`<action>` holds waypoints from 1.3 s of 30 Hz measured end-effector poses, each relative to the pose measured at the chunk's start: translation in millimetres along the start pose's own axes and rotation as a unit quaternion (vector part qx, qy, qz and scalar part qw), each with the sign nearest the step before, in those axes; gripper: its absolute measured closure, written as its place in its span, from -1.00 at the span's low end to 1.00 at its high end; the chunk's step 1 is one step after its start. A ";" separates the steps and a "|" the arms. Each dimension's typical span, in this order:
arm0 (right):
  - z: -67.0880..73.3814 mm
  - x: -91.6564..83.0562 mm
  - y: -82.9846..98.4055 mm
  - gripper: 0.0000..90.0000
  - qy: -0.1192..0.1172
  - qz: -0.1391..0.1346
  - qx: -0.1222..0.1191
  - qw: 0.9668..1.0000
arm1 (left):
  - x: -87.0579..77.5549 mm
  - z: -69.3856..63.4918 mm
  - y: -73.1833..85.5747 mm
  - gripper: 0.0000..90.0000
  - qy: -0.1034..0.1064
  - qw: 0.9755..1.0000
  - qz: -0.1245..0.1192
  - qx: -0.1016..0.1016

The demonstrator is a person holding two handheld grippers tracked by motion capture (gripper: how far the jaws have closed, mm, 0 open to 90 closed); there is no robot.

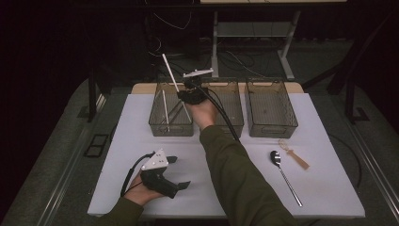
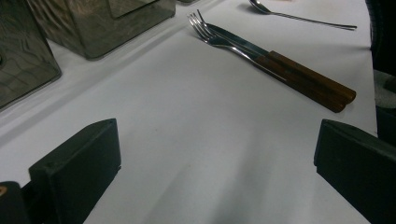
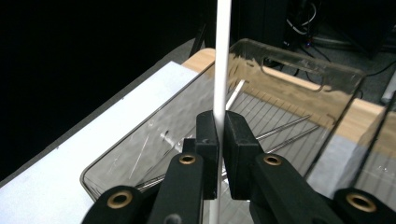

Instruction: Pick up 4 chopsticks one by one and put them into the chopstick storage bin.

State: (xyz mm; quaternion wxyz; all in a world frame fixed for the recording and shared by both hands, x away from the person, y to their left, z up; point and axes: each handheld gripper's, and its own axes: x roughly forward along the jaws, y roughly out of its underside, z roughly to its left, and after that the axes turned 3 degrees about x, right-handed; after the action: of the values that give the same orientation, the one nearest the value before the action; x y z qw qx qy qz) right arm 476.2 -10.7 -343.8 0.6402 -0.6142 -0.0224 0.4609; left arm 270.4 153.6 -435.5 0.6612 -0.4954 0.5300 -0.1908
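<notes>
Three smoky clear bins (image 1: 271, 123) stand in a row at the far side of the white table (image 1: 141, 141). Over the leftmost bin (image 3: 299, 74) the right gripper (image 3: 219, 140) pinches a long, thin white stick (image 3: 223, 56), a plain straight rod rising upright from between its jaws, tilted in the high view. Nearer, the left gripper (image 1: 181, 172) rests on the table, jaws spread wide and holding nothing.
</notes>
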 end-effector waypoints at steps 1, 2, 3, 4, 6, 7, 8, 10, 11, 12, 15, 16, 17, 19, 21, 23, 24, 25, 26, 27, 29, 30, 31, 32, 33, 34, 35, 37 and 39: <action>0.2 2.8 1.6 0.90 0.001 0.005 0.001 1.000 | 0.3 -0.7 0.3 -1.00 0.000 1.000 -0.003 -0.005; -0.2 5.7 3.5 0.90 0.003 0.009 -0.001 1.000 | 0.2 -0.8 0.2 -1.00 0.000 1.000 -0.003 -0.005; -0.5 8.5 5.5 0.90 0.004 0.014 0.001 1.000 | 0.1 -0.4 0.1 -1.00 0.000 1.000 -0.003 -0.002; -0.2 11.1 7.7 0.90 0.005 0.019 0.003 1.000 | -0.1 -0.3 0.0 -1.00 0.000 1.000 -0.002 0.000; 0.1 16.3 11.6 0.90 0.007 0.031 0.002 0.999 | -0.3 0.0 -0.1 -1.00 0.000 1.000 -0.002 0.001; 0.8 18.6 13.2 0.90 0.008 0.036 0.001 0.999 | -0.2 -0.1 -0.1 -1.00 0.001 1.000 -0.002 0.000; 1.3 20.6 14.5 0.90 0.010 0.040 -0.001 0.999 | -0.3 -0.4 -0.1 -1.00 0.001 1.000 -0.002 -0.001; 2.1 23.8 16.9 0.90 0.015 0.048 -0.002 0.999 | -0.4 -0.5 -0.3 -1.00 0.002 1.000 0.000 -0.002; 2.1 25.3 17.9 0.90 0.016 0.052 -0.001 0.999 | -0.4 -0.5 -0.3 -1.00 0.002 1.000 0.000 -0.003; 1.9 26.6 19.1 0.90 0.019 0.057 -0.003 0.998 | -0.4 -0.5 -0.3 -1.00 0.002 1.000 -0.001 -0.003; 1.9 30.2 21.5 0.90 0.024 0.070 -0.001 0.997 | -0.3 -0.7 -0.3 -1.00 0.002 1.000 -0.001 -0.002; 1.8 31.4 22.1 0.89 0.028 0.074 -0.003 0.997 | -0.2 -0.6 -0.3 -1.00 0.003 1.000 -0.001 -0.002; 1.6 32.0 22.4 0.89 0.029 0.074 -0.003 0.997 | -0.2 -0.7 -0.4 -1.00 0.003 1.000 -0.001 -0.002; 0.8 33.6 22.9 0.85 0.037 0.078 0.005 0.996 | -0.3 -0.8 -0.4 -1.00 0.003 1.000 -0.001 -0.002; -0.2 35.4 23.7 0.73 0.041 0.091 0.004 0.995 | -0.3 -0.7 -0.4 -1.00 0.002 1.000 -0.002 -0.002; -0.8 35.0 24.1 0.64 0.050 0.093 -0.004 0.994 | -0.3 -0.8 -0.4 -1.00 0.003 1.000 -0.002 -0.002; -0.9 34.4 24.2 0.62 0.052 0.094 -0.004 0.994 | -0.2 -0.7 -0.3 -1.00 0.003 1.000 -0.001 -0.002; -1.2 33.4 24.0 0.59 0.051 0.096 -0.005 0.994 | -0.2 -0.6 -0.3 -1.00 0.003 1.000 -0.001 -0.002; -1.3 32.5 23.8 0.56 0.052 0.093 -0.008 0.994 | -0.2 -0.6 -0.4 -1.00 0.003 1.000 -0.001 -0.002; -1.3 30.8 23.4 0.53 0.053 0.092 -0.009 0.994 | -0.2 -0.8 -0.4 -1.00 0.003 1.000 -0.001 -0.002; -1.6 27.1 22.6 0.45 0.046 0.088 -0.009 0.995 | -0.2 -0.6 -0.3 -1.00 0.002 1.000 -0.001 -0.001; -1.7 24.9 22.3 0.40 0.043 0.087 -0.009 0.995 | -0.2 -0.5 -0.3 -1.00 0.002 1.000 0.000 -0.001; -2.1 22.7 22.3 0.36 0.040 0.086 -0.011 0.995 | -0.1 -0.4 -0.3 -1.00 0.002 1.000 0.000 -0.001; -2.3 20.1 22.6 0.33 0.036 0.085 -0.011 0.996 | -0.2 -0.3 -0.3 -1.00 0.002 1.000 0.000 0.000; -2.6 17.2 22.9 0.30 0.033 0.084 -0.012 0.996 | -0.1 0.0 -0.3 -1.00 0.001 1.000 0.000 0.003; -3.2 14.1 23.5 0.26 0.030 0.083 -0.014 0.996 | -0.1 -0.1 -0.3 -1.00 0.001 1.000 0.000 0.001; -3.8 10.6 24.1 0.24 0.025 0.082 -0.015 0.996 | -0.1 0.0 -0.2 -1.00 0.001 1.000 0.001 0.002; -5.3 2.7 25.1 0.20 0.017 0.079 -0.019 0.997 | 0.1 -0.4 -0.1 -1.00 0.001 1.000 0.002 0.000; -7.4 -5.7 26.1 0.16 0.011 0.077 -0.023 0.997 | 0.0 -0.8 -0.3 -1.00 0.002 1.000 0.000 -0.001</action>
State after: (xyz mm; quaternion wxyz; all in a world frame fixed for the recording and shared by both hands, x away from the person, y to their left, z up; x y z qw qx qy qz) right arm 462.6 -24.6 -363.7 0.5888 -0.6337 0.0218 0.5013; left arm 269.8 153.1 -435.3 0.6596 -0.4955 0.5320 -0.1910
